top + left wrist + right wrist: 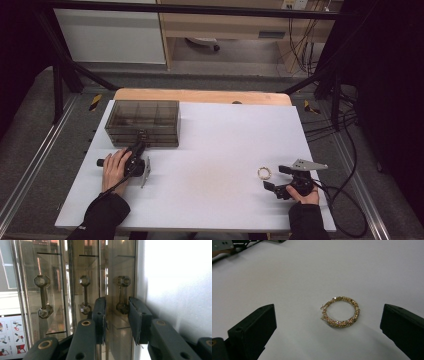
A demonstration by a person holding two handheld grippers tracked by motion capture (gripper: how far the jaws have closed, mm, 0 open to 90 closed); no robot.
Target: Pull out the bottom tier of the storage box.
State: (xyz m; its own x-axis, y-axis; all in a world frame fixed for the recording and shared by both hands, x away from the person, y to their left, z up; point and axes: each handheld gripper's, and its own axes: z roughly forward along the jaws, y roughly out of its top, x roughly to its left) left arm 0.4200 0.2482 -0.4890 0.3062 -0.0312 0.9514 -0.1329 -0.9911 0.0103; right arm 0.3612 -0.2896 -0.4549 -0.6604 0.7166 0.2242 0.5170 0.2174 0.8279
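1. Left gripper [117,315]: jaws set a little apart on either side of one drawer handle [123,293] of the smoked clear drawer box [142,121]; contact cannot be told.
2. Two more handles [85,293] sit beside it on the box front.
3. Right gripper [276,178]: jaws spread wide, holding nothing.
4. Gold bracelet [341,311]: flat on the white table [220,150], just ahead of the right jaws, far from the box.
5. Box: stands at the table's far left corner, touching nothing else but the table.
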